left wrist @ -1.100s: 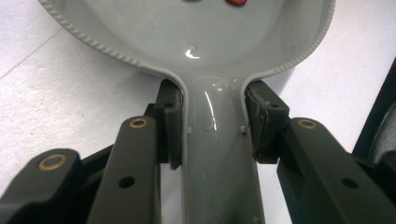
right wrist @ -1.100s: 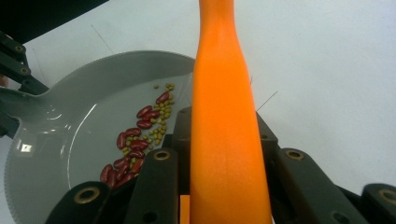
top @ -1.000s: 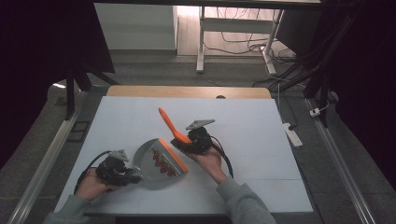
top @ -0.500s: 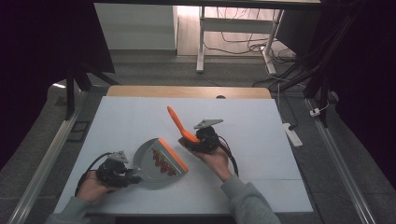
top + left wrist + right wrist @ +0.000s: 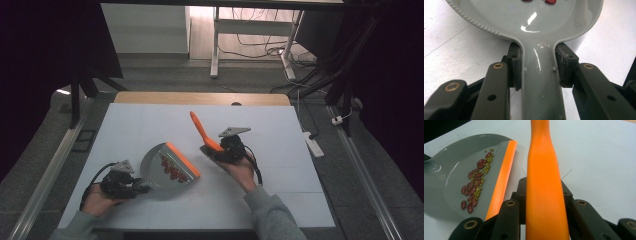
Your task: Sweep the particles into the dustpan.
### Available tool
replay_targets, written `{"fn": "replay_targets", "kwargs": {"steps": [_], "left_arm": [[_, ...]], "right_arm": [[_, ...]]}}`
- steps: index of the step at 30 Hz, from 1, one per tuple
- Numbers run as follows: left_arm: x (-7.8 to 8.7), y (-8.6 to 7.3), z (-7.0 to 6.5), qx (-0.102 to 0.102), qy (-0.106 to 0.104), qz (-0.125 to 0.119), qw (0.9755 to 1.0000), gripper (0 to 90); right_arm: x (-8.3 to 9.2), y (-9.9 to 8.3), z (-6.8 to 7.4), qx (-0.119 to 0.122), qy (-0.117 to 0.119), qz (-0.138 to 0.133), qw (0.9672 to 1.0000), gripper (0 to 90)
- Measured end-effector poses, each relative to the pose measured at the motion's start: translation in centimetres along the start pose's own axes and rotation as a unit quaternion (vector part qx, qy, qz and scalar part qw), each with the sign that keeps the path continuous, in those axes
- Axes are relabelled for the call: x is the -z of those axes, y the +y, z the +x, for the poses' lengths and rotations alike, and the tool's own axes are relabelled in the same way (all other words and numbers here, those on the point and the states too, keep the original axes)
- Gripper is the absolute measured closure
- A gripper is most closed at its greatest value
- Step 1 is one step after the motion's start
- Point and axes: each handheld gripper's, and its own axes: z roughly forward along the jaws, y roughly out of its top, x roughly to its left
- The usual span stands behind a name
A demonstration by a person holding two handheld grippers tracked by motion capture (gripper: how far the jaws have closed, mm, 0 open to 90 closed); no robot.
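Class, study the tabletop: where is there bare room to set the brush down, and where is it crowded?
Bare patches: the far strip by the wooden edge, the whole right side past the right claw, and the far left corner above the dustpan. Crowded: the near middle, where dustpan, beans, brush and left claw cluster.

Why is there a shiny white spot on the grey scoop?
In the left gripper view, room light glares off the glossy dustpan; in the right gripper view the brush handle is close and slightly soft; the high view has dark edges and a bright table.
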Motion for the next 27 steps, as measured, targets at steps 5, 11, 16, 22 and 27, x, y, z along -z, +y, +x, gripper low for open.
{"fn": "replay_targets", "kwargs": {"steps": [5, 11, 16, 22, 27], "left_arm": [[0.2, -0.1, 0.0, 0.008, 0.007, -0.012, 0.9999, 60.9], [0.5, -0.3, -0.1, 0.027, 0.016, -0.030, 0.9991, 60.9], [0.8, -0.6, -0.2, 0.041, 0.020, -0.044, 0.9980, 60.9], [0.9, -0.8, -0.5, 0.045, 0.024, -0.055, 0.9972, 60.9], [1.1, -0.8, -0.5, 0.055, 0.028, -0.062, 0.9962, 60.8]], "right_arm": [[0.7, -0.1, -0.3, 0.001, 0.006, -0.008, 0.9999, 70.8], [1.7, -0.4, -0.6, 0.001, 0.008, -0.012, 0.9999, 70.8], [2.7, -0.8, -1.0, 0.002, 0.008, -0.016, 0.9998, 70.8], [3.8, -1.4, -1.6, 0.000, 0.006, -0.019, 0.9998, 70.8], [4.8, -2.0, -1.9, -0.003, 0.009, -0.021, 0.9997, 70.8]]}}
